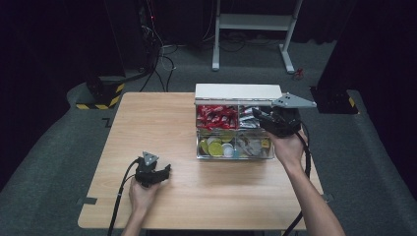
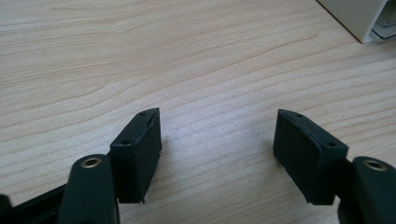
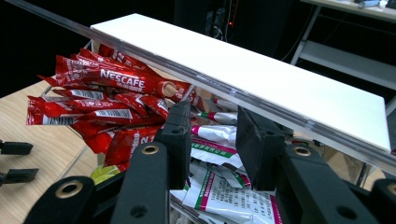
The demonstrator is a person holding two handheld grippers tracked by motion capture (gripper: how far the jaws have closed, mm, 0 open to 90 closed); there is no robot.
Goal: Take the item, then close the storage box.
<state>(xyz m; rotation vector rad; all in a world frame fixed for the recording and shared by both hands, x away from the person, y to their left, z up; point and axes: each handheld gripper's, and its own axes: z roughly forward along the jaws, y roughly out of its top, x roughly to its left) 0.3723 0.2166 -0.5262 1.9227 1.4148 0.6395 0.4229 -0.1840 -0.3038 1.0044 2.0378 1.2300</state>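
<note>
My left gripper (image 1: 164,172) rests on the wooden table (image 1: 147,123) near its front left, open, and its jaws (image 2: 217,140) have only bare wood between them. My right gripper (image 1: 258,115) hovers over the back right compartment of a clear organizer box (image 1: 235,157). Its jaws (image 3: 214,135) stand a little apart, open, just above the silver-and-white sachets (image 3: 219,186), gripping nothing. Red Nescafe sachets (image 3: 107,93) fill the back left compartment (image 1: 216,117).
The box's white lid (image 1: 238,91) stands raised along its far side and slants over my right gripper (image 3: 261,79). Round yellow and white capsules (image 1: 216,146) lie in the front left compartment, mixed small items (image 1: 251,146) in the front right. Table legs and cables are on the floor beyond.
</note>
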